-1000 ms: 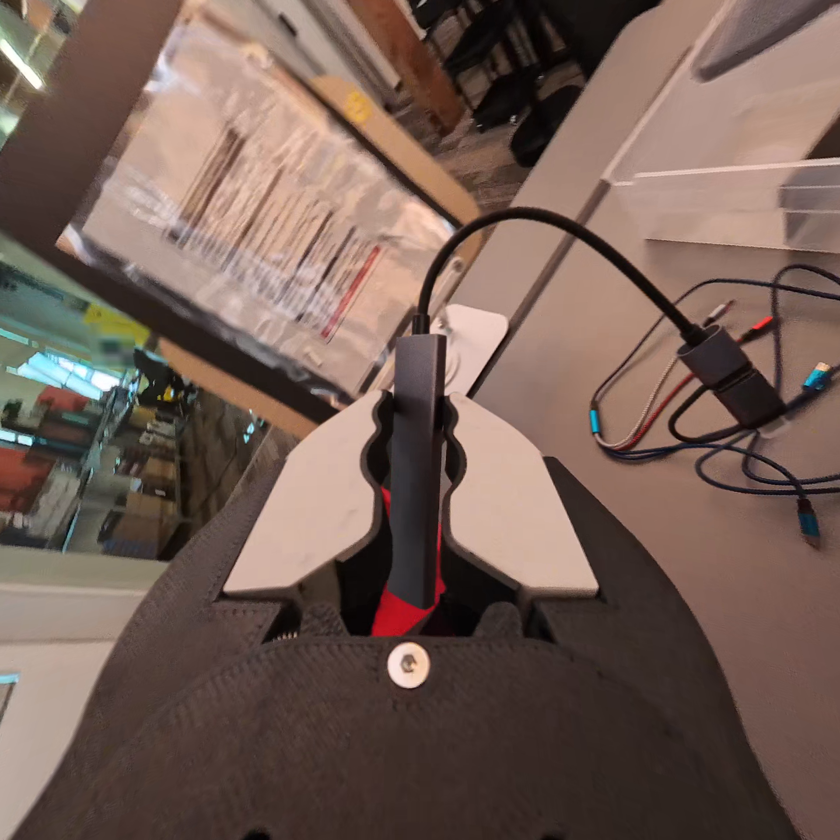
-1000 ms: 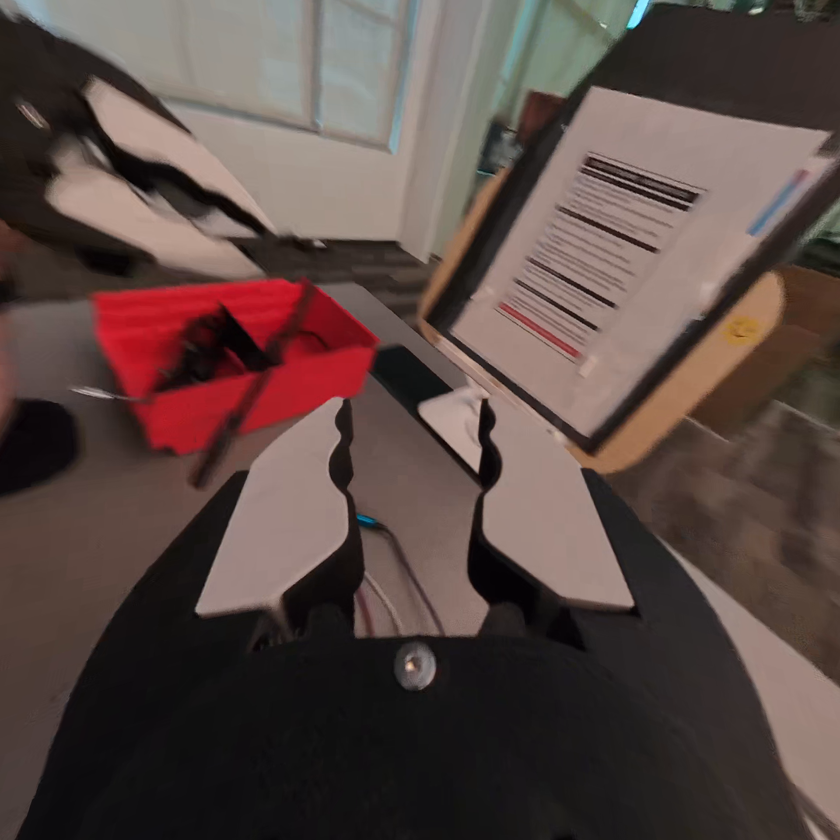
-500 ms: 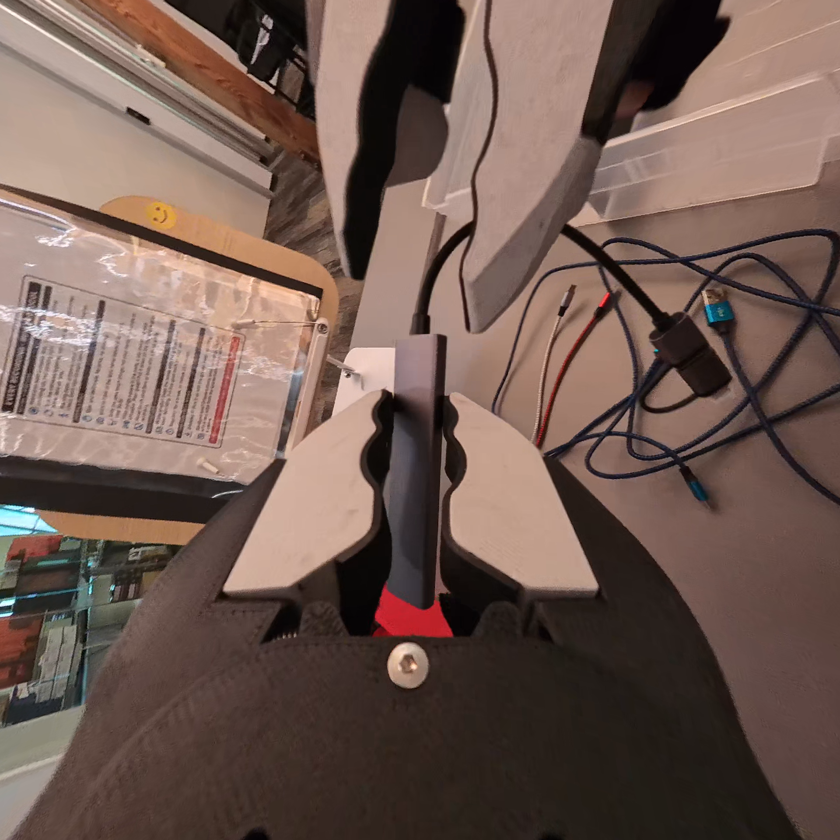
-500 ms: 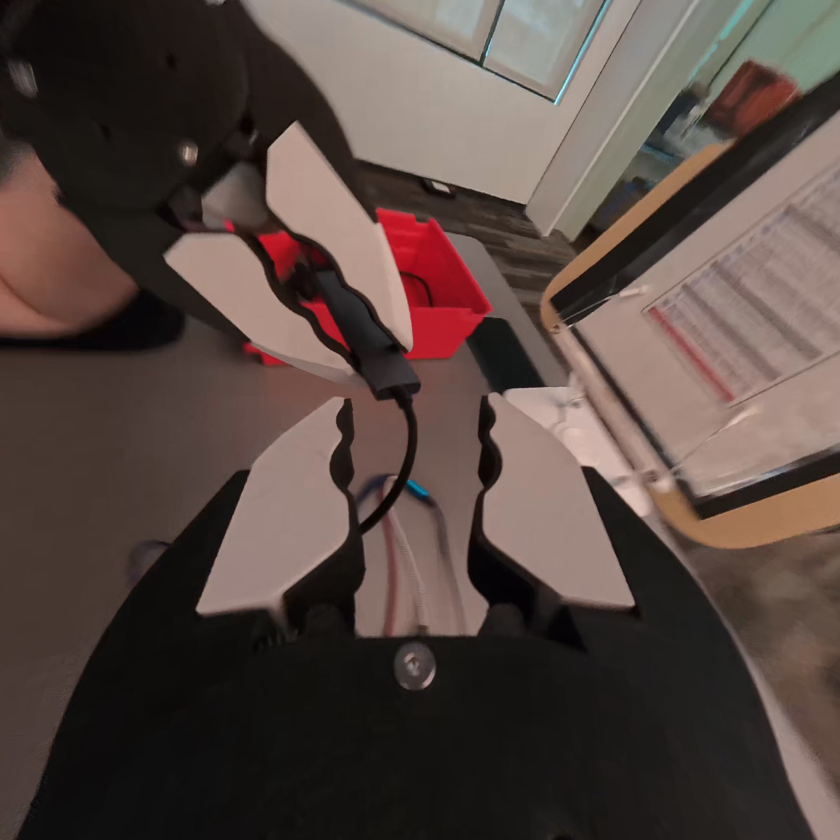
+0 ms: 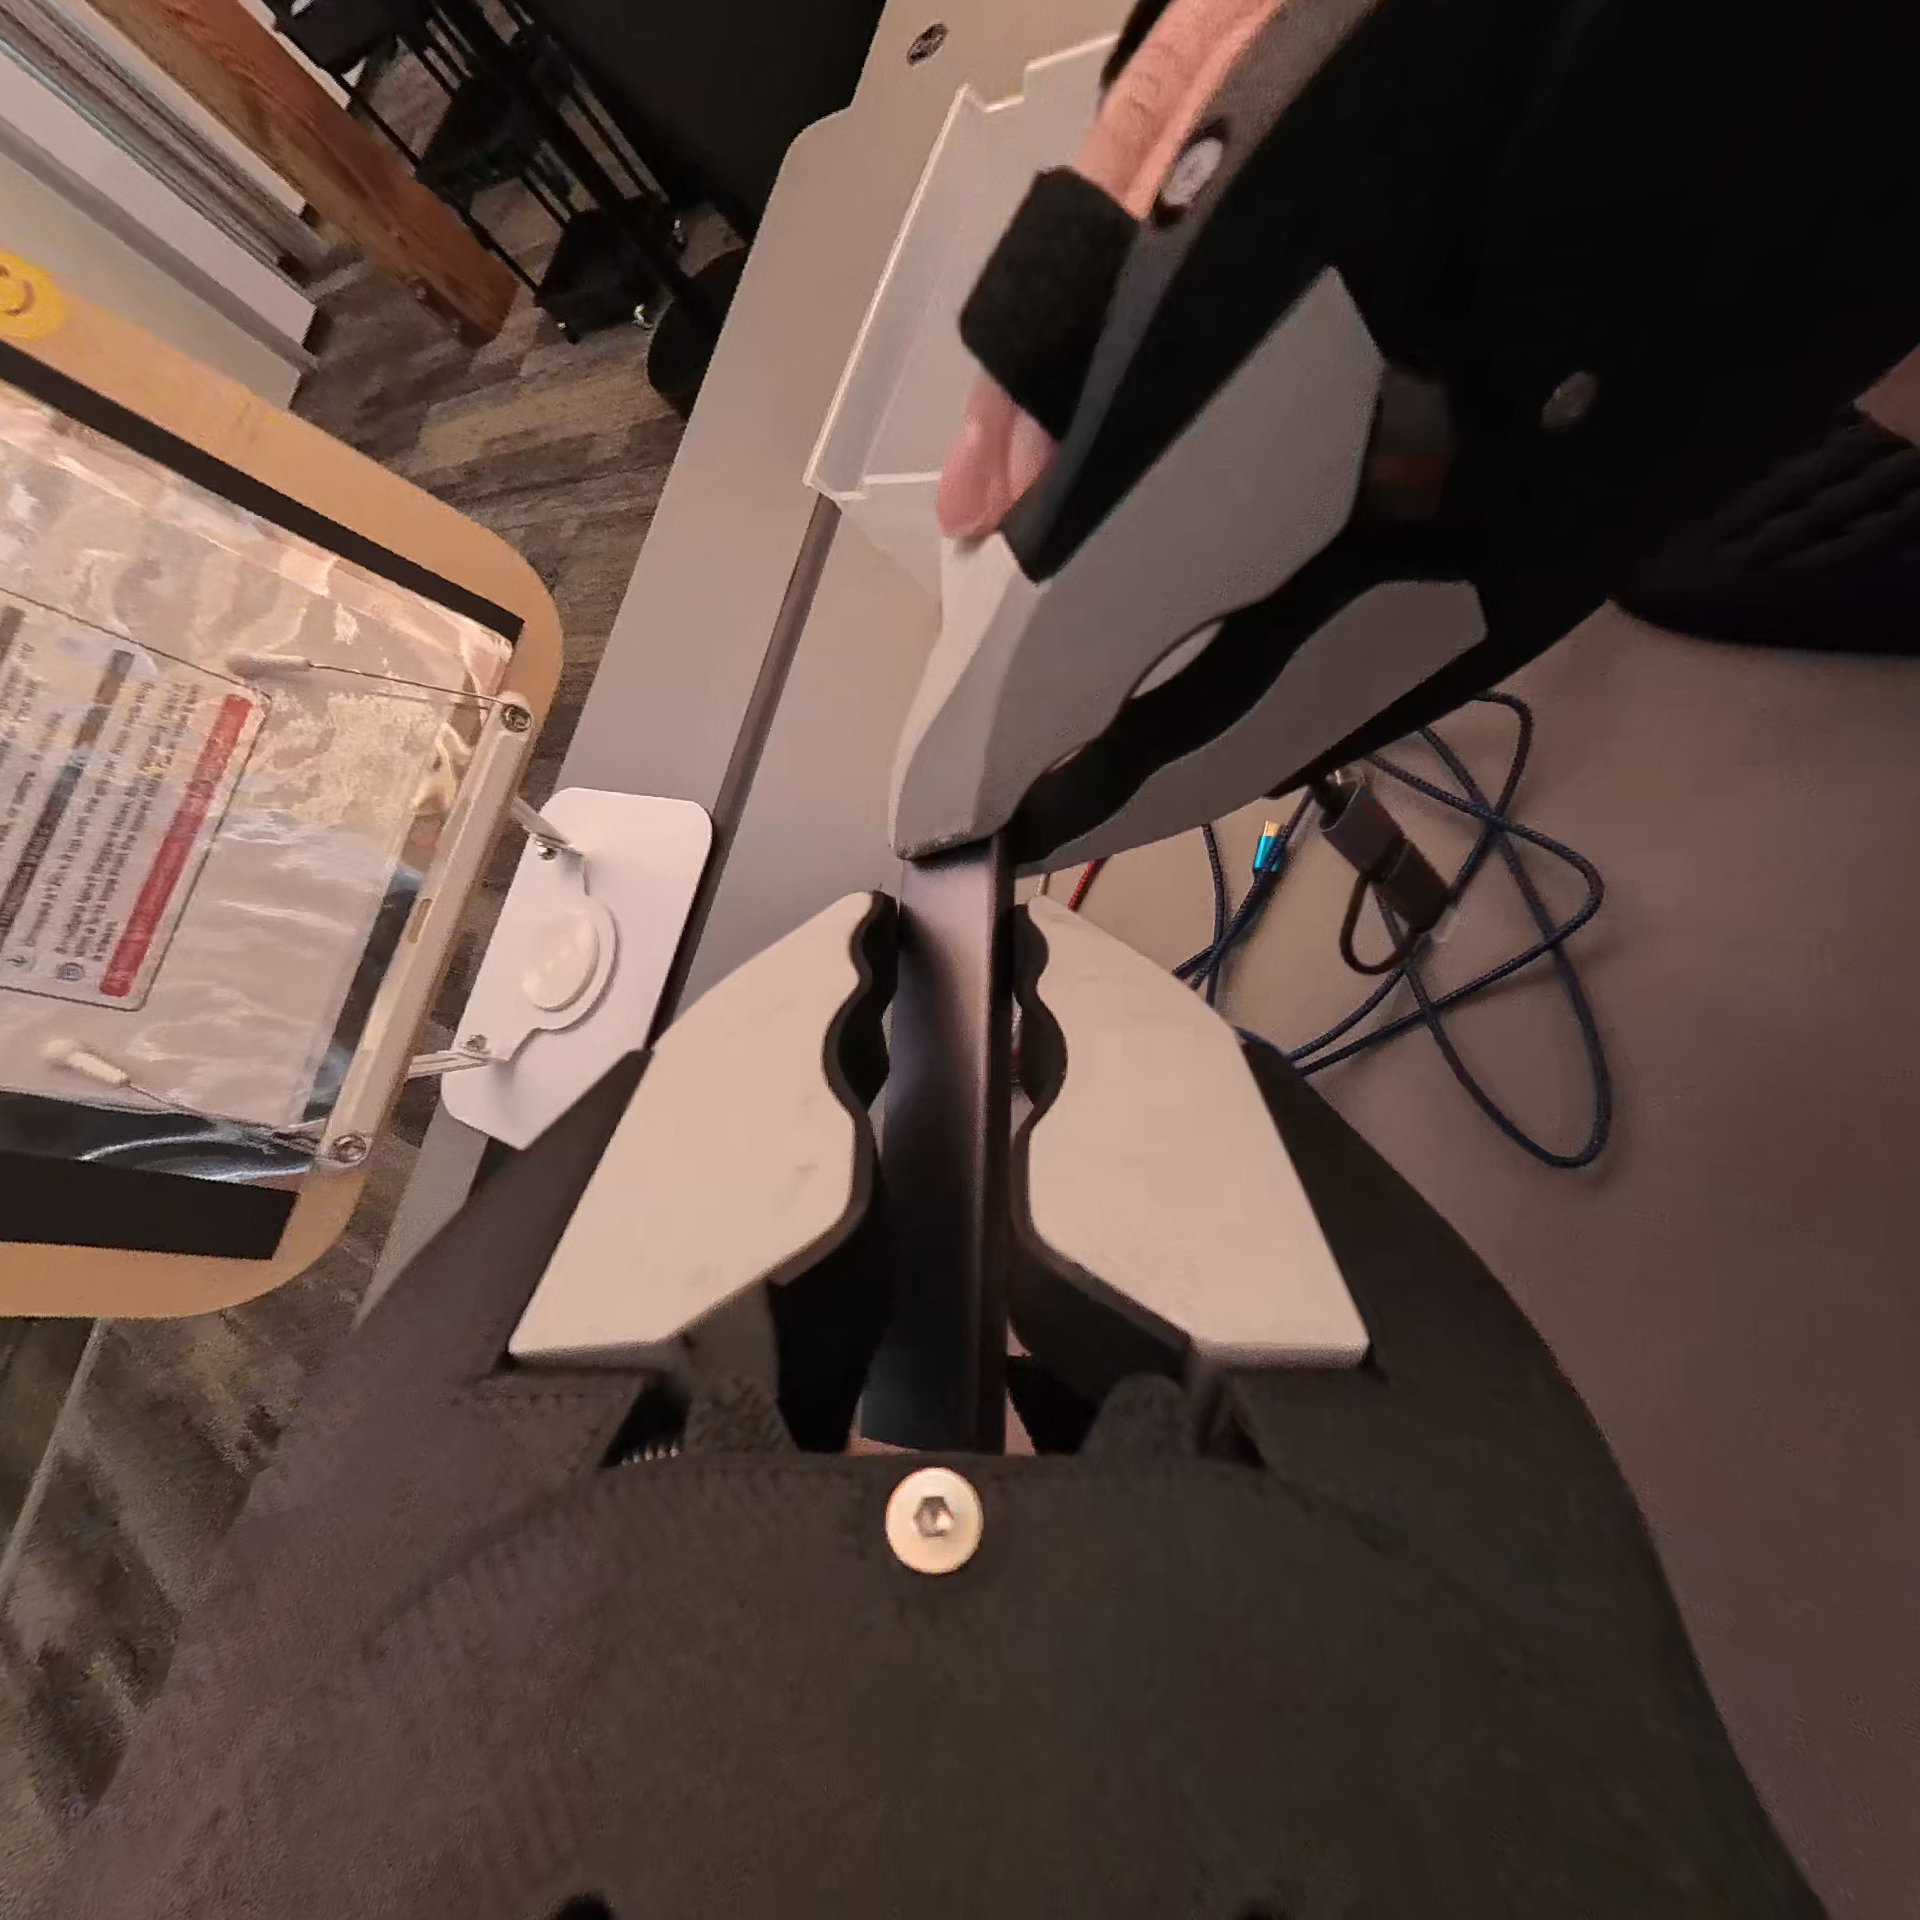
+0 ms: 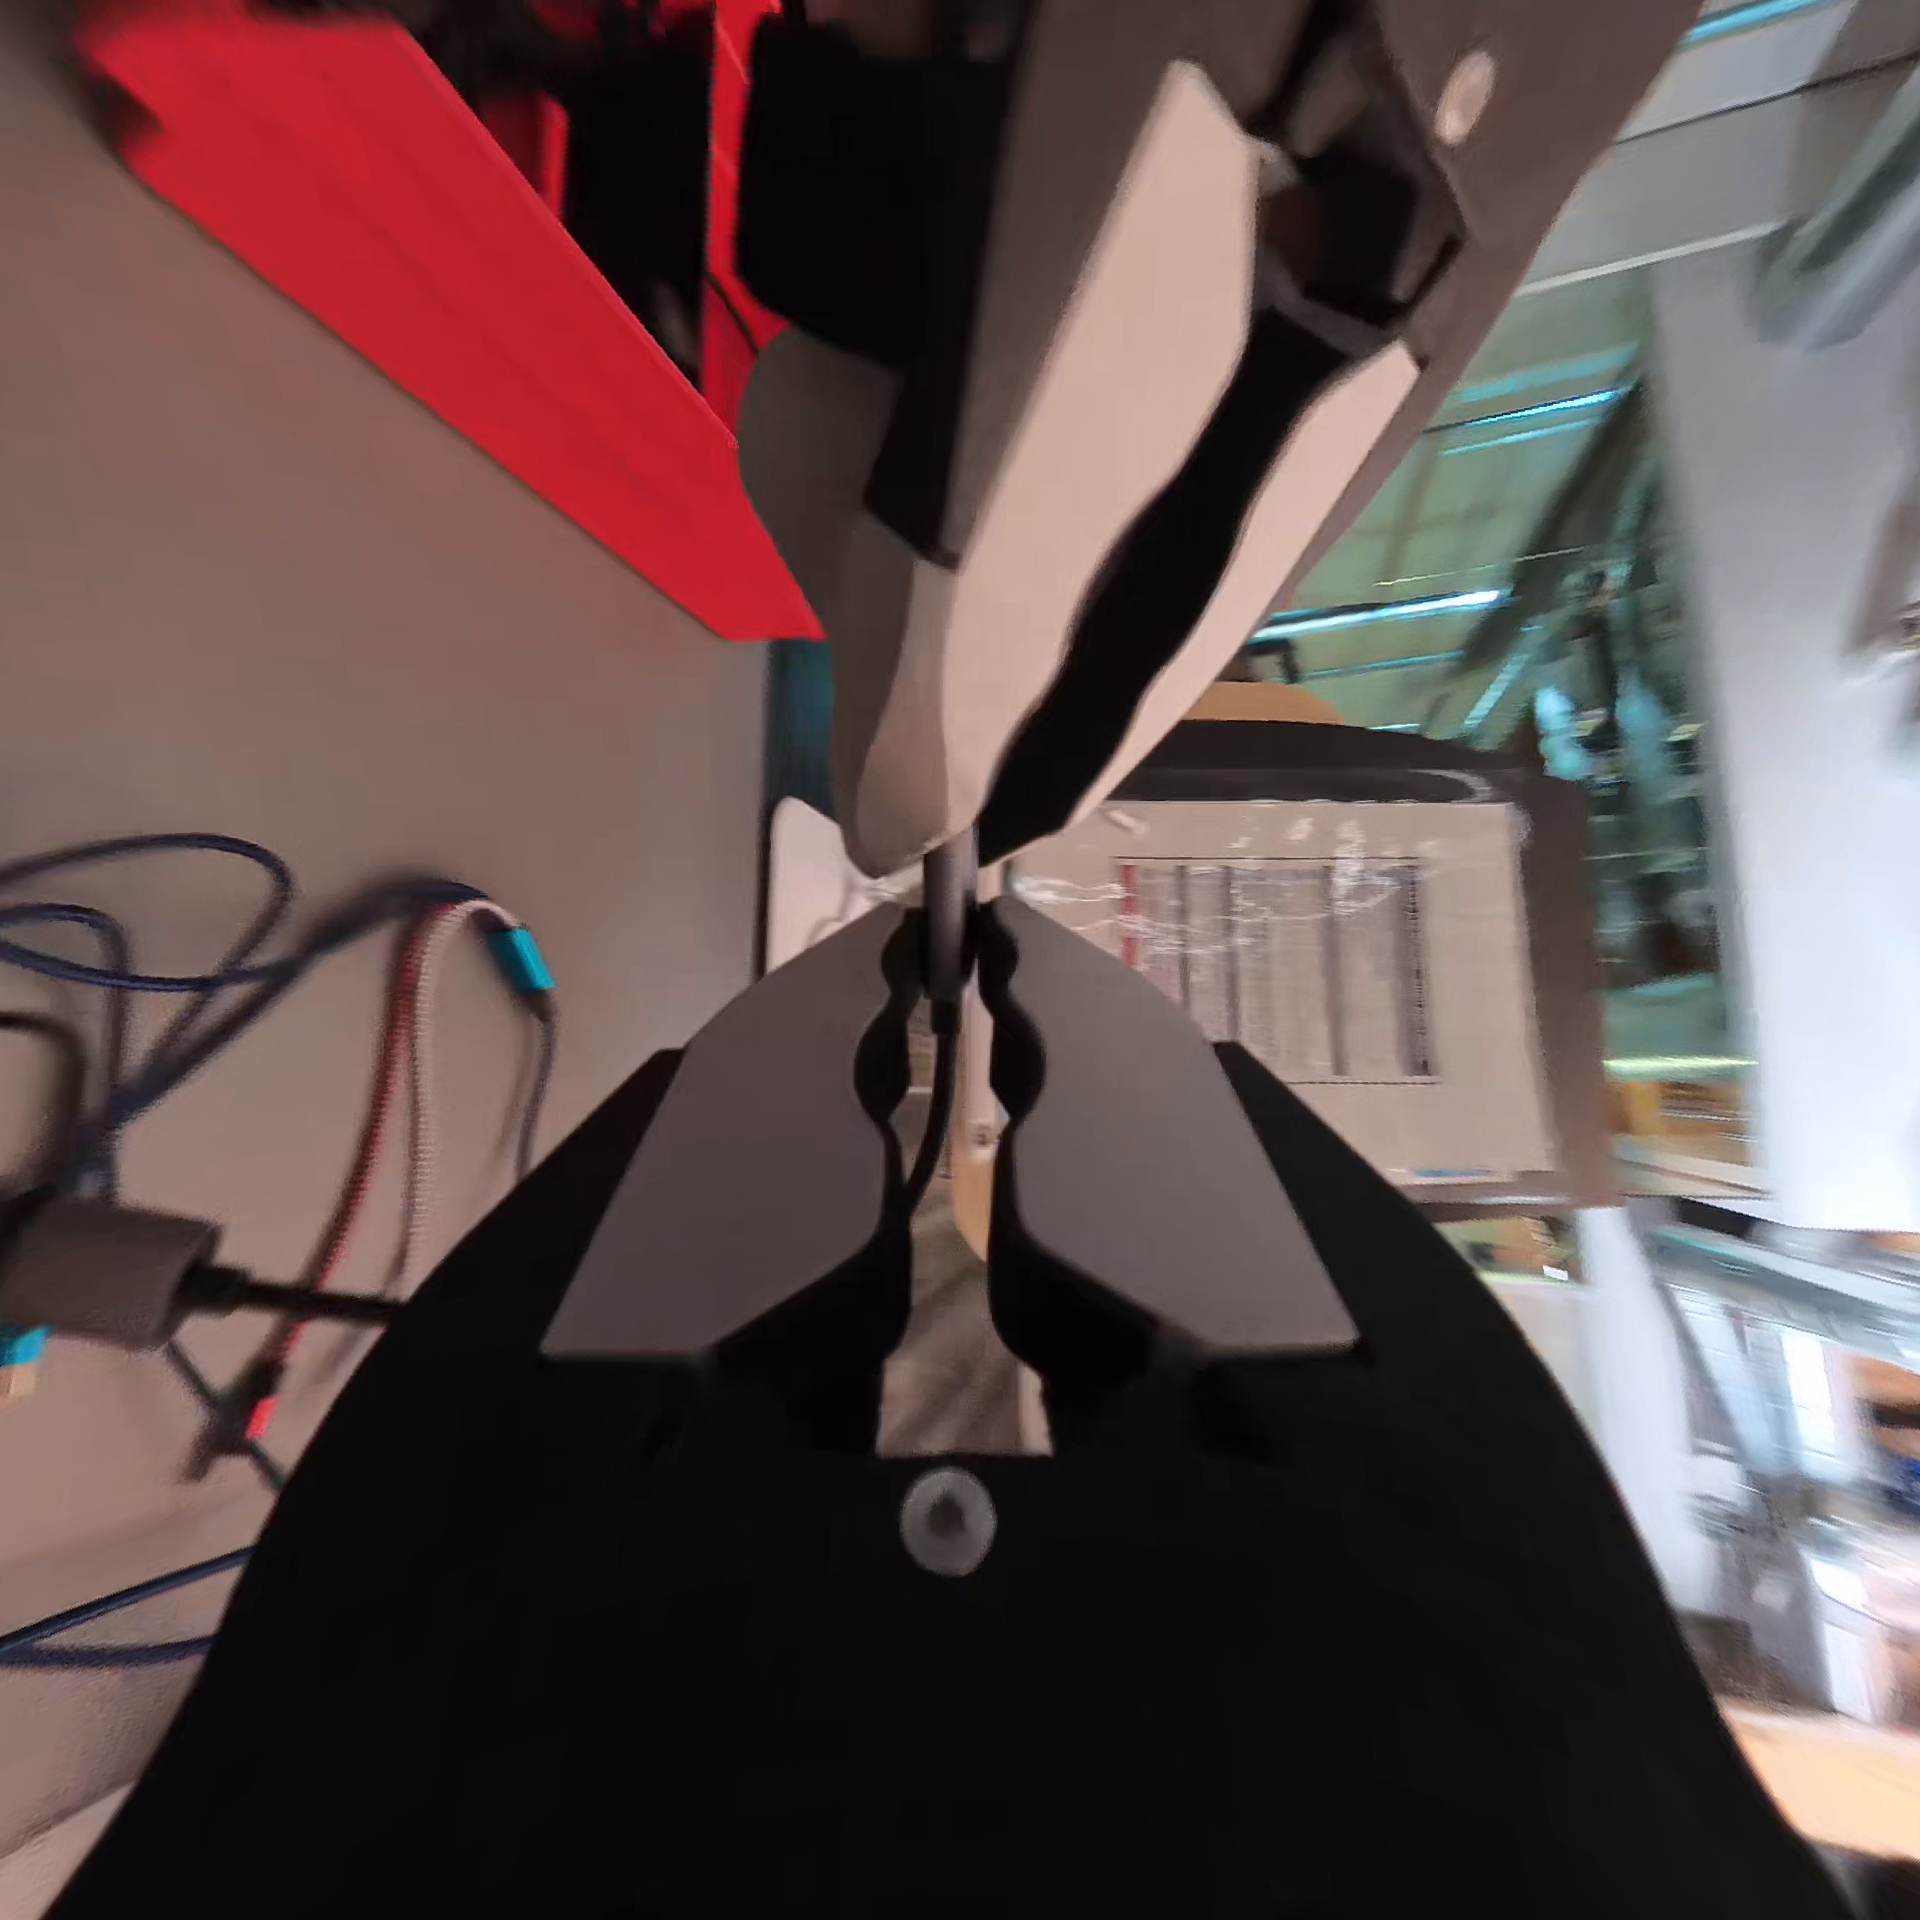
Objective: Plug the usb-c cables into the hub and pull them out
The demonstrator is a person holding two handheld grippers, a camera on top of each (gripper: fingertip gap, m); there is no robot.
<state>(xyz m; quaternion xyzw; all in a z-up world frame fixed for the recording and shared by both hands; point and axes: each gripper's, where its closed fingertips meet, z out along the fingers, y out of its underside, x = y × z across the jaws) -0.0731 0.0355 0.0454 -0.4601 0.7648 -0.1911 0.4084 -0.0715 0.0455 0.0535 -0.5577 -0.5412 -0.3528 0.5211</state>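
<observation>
My right gripper (image 6: pixel 945 935) has swung in and closed its fingers on the hub's (image 5: pixel 951 1091) black lead, while my left gripper (image 5: pixel 951 977) pinches the hub above the tabletop (image 5: pixel 1558 1299). I'd keep both grips steady and aligned.

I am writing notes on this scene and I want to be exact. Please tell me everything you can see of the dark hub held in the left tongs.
The hub is a slim, flat bar, dark grey with a matte, metal-like look. It lies lengthwise between the fingers of the left tongs, which are shut on its sides, and its far end sticks out past their tips. There the right tongs meet it, closed around the black cable that leaves that end. Its ports are not visible.
</observation>
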